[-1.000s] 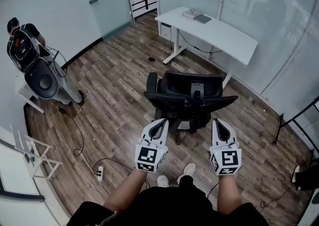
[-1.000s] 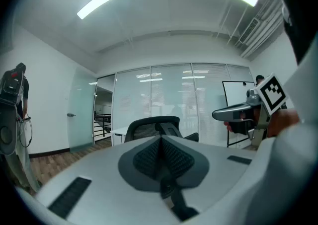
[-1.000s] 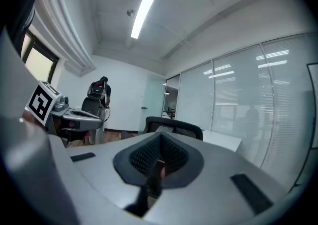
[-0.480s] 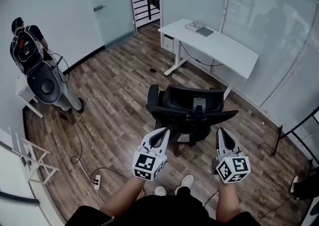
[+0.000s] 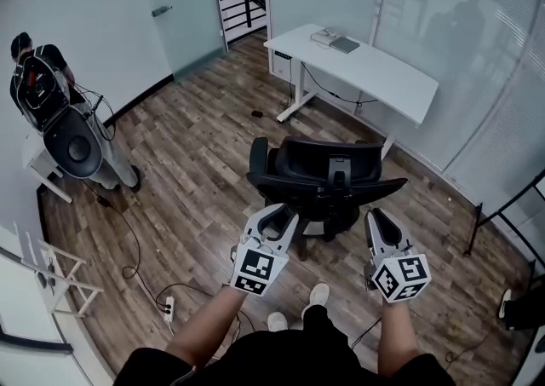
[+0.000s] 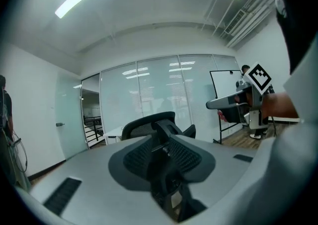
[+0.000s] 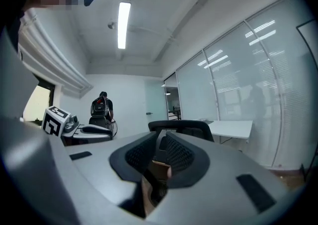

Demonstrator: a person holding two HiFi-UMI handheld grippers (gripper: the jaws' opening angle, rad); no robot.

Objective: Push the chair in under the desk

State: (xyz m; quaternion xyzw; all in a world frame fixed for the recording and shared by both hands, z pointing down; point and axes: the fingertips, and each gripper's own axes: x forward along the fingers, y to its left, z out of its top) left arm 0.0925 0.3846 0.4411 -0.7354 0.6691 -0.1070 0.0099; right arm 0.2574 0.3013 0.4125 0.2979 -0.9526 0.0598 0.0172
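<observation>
A black office chair stands on the wood floor, its back toward me, well short of the white desk by the glass wall. Both grippers hang just behind the backrest, apart from it. My left gripper is opening, with nothing between its jaws; past them the left gripper view shows the chair. The jaws of my right gripper are also opening a little and hold nothing; the right gripper view looks at the chair and desk.
A person with a backpack stands at the far left beside a grey machine on a stand. Cables and a power strip lie on the floor at lower left. A black frame stand is at the right, a glass door beyond.
Both grippers' jaws have parted slightly from shut. The grippers have edged a little closer to the chair's back. The chair has not moved.
</observation>
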